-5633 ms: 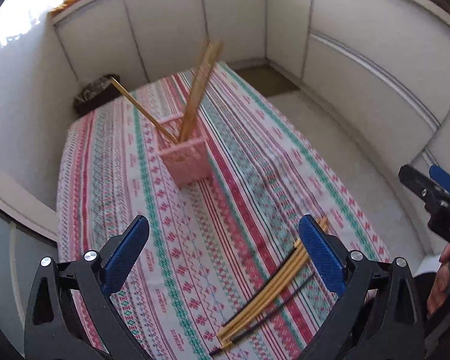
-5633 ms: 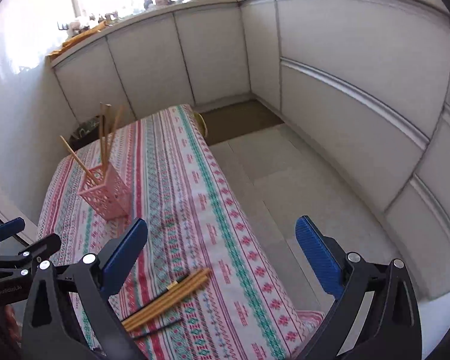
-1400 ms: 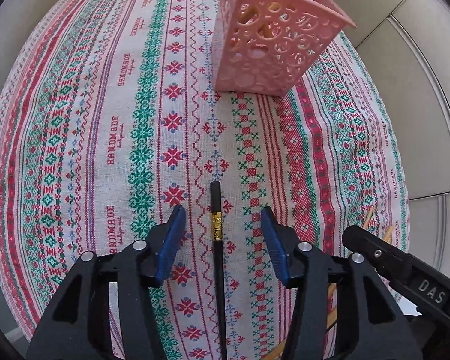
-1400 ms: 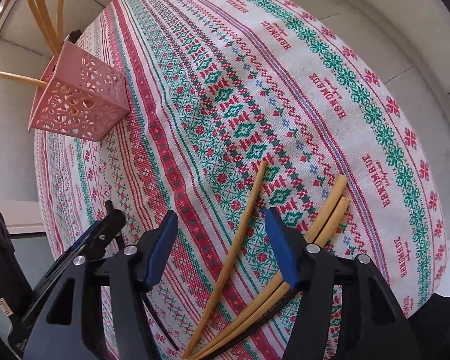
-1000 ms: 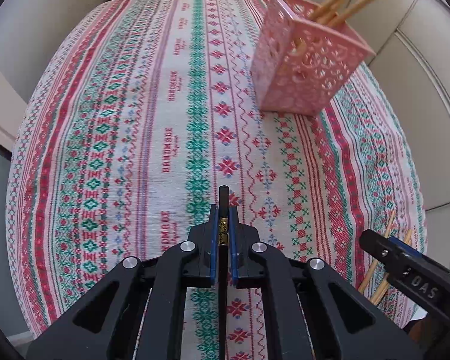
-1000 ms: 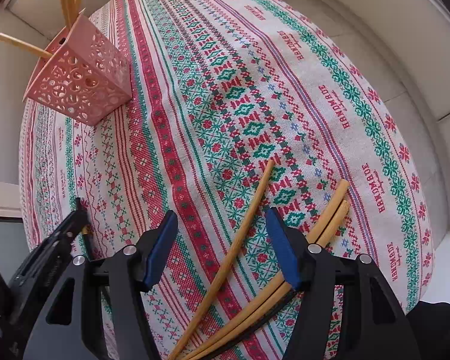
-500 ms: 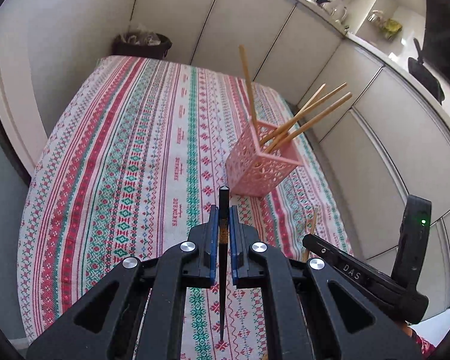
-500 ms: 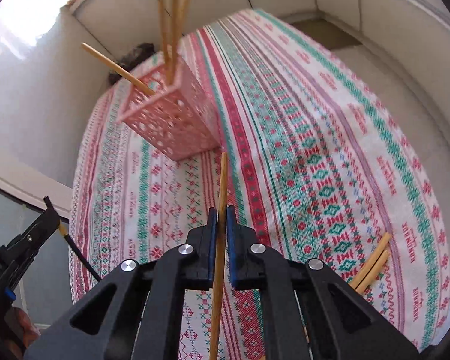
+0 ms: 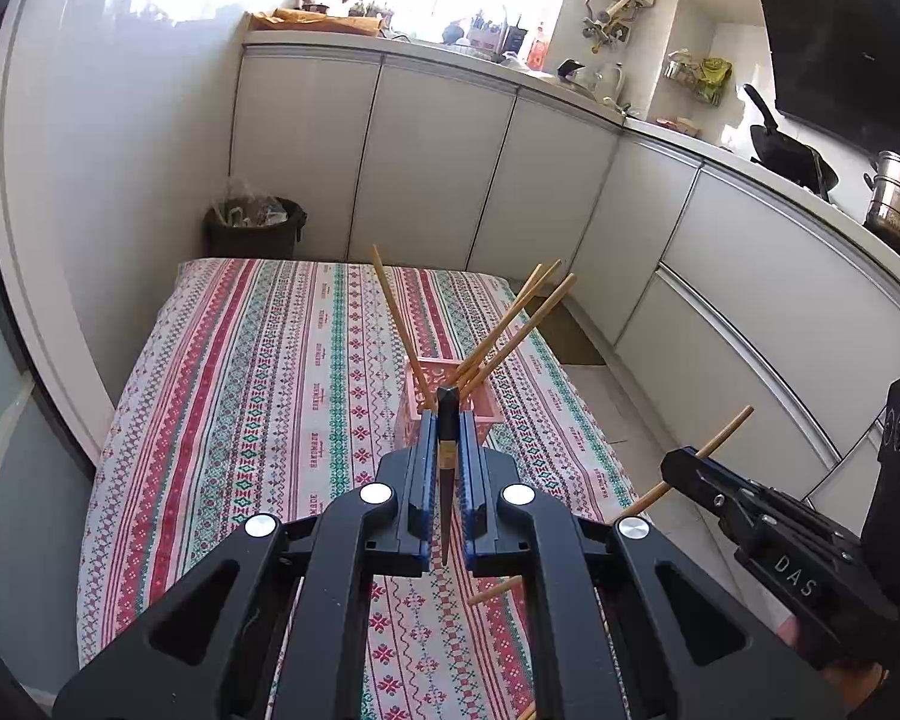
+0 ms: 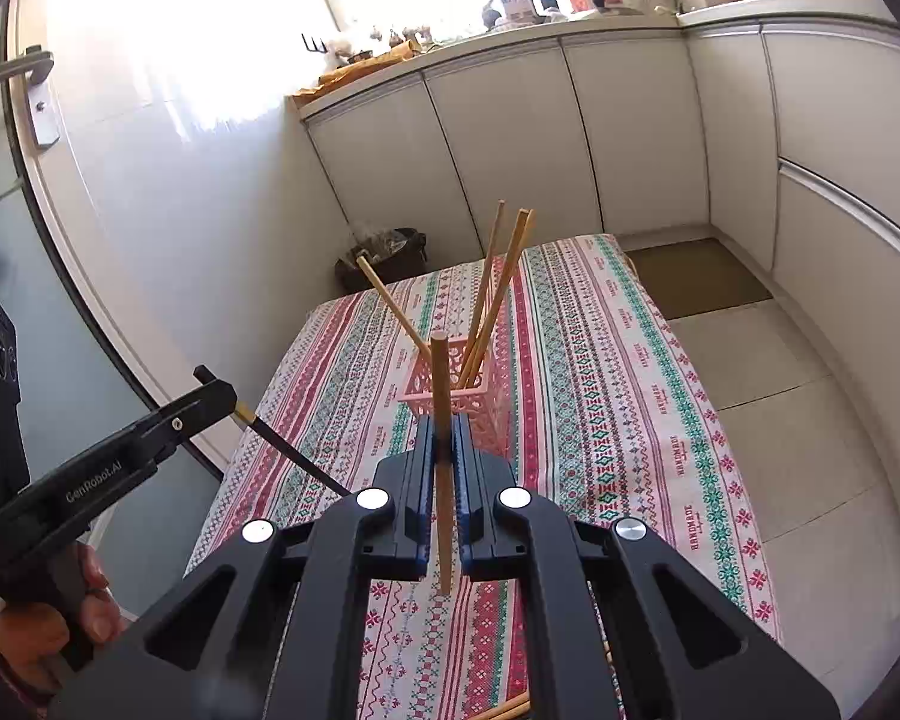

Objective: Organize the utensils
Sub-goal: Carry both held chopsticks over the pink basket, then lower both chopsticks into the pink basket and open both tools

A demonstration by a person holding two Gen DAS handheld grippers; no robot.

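Note:
A pink lattice holder [image 9: 417, 411] [image 10: 480, 384] stands mid-table with several wooden chopsticks [image 9: 513, 327] [image 10: 498, 282] leaning out of it. My left gripper [image 9: 448, 420] is shut on a black chopstick [image 9: 447, 468] with a gold band, held above the table on the near side of the holder. In the right wrist view that gripper [image 10: 213, 390] comes in from the left with the black chopstick [image 10: 288, 447]. My right gripper [image 10: 444, 420] is shut on a wooden chopstick [image 10: 441, 396], also raised. In the left wrist view it [image 9: 675, 462] shows at right with its wooden chopstick [image 9: 726, 429].
The table wears a red, green and white patterned cloth [image 9: 258, 396] [image 10: 630, 360]. More wooden chopsticks [image 9: 495, 590] [image 10: 510, 705] lie near its front edge. A dark bin [image 9: 255, 228] stands beyond the far end. White cabinets [image 9: 750, 276] run along the back and right. A hand [image 10: 48, 624] grips the left tool.
Both grippers have risen from the cloth and tilted up, each carrying its chopstick. The right gripper went from open around the wooden chopstick to shut on it.

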